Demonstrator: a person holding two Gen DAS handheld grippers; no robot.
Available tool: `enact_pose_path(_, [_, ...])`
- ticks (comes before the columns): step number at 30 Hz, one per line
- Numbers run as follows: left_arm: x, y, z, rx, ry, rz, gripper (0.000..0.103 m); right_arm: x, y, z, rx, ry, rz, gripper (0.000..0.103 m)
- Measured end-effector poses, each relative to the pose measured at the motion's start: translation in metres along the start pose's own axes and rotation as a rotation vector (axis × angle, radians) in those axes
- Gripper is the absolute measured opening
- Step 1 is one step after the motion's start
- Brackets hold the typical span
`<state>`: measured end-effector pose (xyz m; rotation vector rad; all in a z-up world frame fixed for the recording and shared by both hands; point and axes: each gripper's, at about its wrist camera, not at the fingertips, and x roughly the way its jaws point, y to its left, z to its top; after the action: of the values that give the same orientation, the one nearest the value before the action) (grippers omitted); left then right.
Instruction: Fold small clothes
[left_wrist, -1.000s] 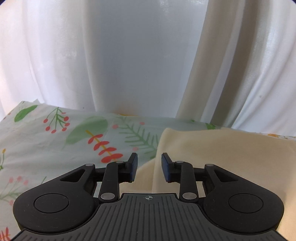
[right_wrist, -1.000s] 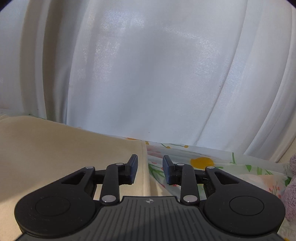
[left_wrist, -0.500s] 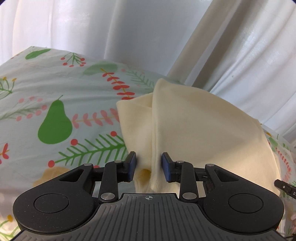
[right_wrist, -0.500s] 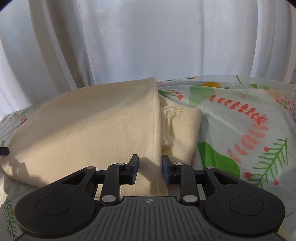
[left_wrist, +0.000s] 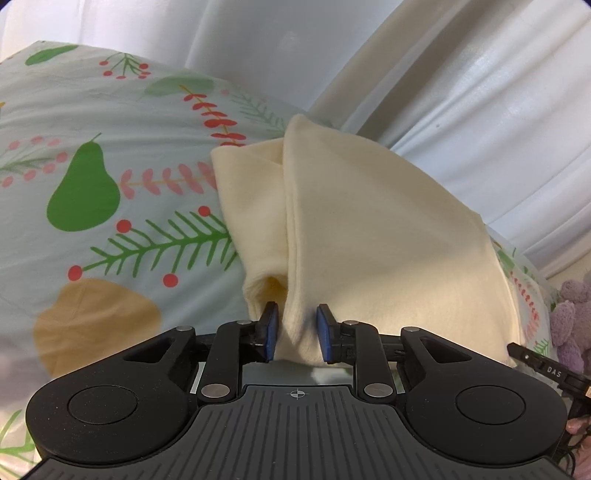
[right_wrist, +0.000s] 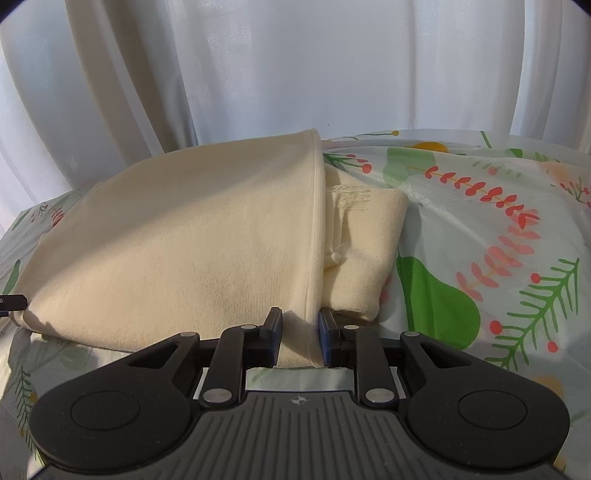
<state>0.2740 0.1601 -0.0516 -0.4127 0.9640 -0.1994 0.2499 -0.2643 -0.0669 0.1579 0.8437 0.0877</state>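
A cream-coloured garment (left_wrist: 369, 229) lies folded over on the patterned sheet (left_wrist: 110, 184). It also fills the left and middle of the right wrist view (right_wrist: 184, 240), with a folded sleeve (right_wrist: 365, 251) sticking out on its right side. My left gripper (left_wrist: 295, 332) has its blue pads on either side of the garment's near left corner, with a gap the width of the cloth fold. My right gripper (right_wrist: 298, 336) stands the same way around the near right hemmed corner. The cloth fills both gaps.
White curtains (right_wrist: 295, 74) hang right behind the bed. A purple plush toy (left_wrist: 572, 314) sits at the right edge. The tip of the other gripper (left_wrist: 535, 365) shows low on the right. Printed sheet (right_wrist: 480, 240) lies open to the right.
Both grippers have tilted down and moved to the garment's near edge. The cloth, held up before the curtains a second ago, now lies folded on the sheet.
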Motion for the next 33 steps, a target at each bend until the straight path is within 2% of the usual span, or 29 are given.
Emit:
enact_pose_path(1, [0.001, -0.002, 0.0, 0.015, -0.002, 0.005, 0.01, 0.0, 0.001, -0.001, -0.012, -0.002, -0.004, 0.019])
enact_pose_path(3, [0.002, -0.006, 0.004, 0.034, 0.003, 0.022, 0.009, 0.0, 0.005, -0.001, -0.039, -0.005, -0.029, 0.008])
enact_pose_path(6, [-0.014, -0.005, 0.012, 0.023, -0.055, 0.009, 0.009, -0.005, 0.009, 0.004, -0.043, 0.0, -0.049, 0.006])
enact_pose_path(8, [-0.027, 0.001, 0.017, -0.008, -0.091, -0.016, 0.009, -0.016, -0.006, 0.009, 0.088, -0.036, 0.037, 0.006])
enact_pose_path(10, [-0.026, 0.007, 0.018, -0.024, -0.077, -0.003, 0.009, -0.018, -0.02, 0.009, 0.156, -0.048, 0.036, 0.006])
enact_pose_path(13, [-0.002, 0.011, 0.008, -0.009, 0.012, 0.071, 0.009, -0.003, -0.02, -0.001, 0.108, 0.017, -0.012, 0.006])
enact_pose_path(15, [-0.003, 0.008, 0.006, 0.019, -0.012, 0.081, 0.011, -0.003, -0.012, -0.004, 0.043, -0.001, -0.039, 0.007])
enact_pose_path(16, [-0.004, 0.009, 0.008, 0.005, -0.013, 0.08, 0.015, -0.003, -0.01, -0.003, 0.029, -0.002, -0.054, 0.007])
enact_pose_path(18, [-0.009, 0.017, 0.012, -0.048, -0.024, 0.063, 0.023, -0.005, -0.01, 0.0, 0.031, -0.003, -0.081, 0.02])
enact_pose_path(20, [-0.016, 0.024, 0.016, -0.074, -0.057, 0.062, 0.036, -0.01, -0.01, 0.002, 0.032, -0.011, -0.109, 0.024])
enact_pose_path(21, [-0.02, 0.027, 0.018, -0.074, -0.082, 0.08, 0.039, -0.013, -0.008, 0.003, 0.021, -0.021, -0.127, 0.03])
enact_pose_path(23, [-0.027, 0.031, 0.023, -0.071, -0.128, 0.123, 0.04, -0.02, 0.001, 0.004, -0.029, -0.064, -0.195, 0.033])
enact_pose_path(24, [-0.028, 0.033, 0.026, -0.076, -0.134, 0.111, 0.04, -0.023, 0.005, 0.005, -0.053, -0.092, -0.237, 0.033])
enact_pose_path(26, [-0.024, 0.036, 0.031, -0.097, -0.124, 0.046, 0.046, -0.028, 0.014, 0.006, -0.097, -0.143, -0.262, 0.033])
enact_pose_path(29, [-0.008, 0.037, 0.037, -0.143, -0.083, -0.033, 0.051, -0.026, 0.033, 0.007, -0.157, -0.184, -0.216, 0.033])
enact_pose_path(33, [0.01, 0.042, 0.038, -0.228, -0.041, -0.113, 0.062, -0.015, 0.057, 0.004, -0.175, -0.148, -0.115, 0.033])
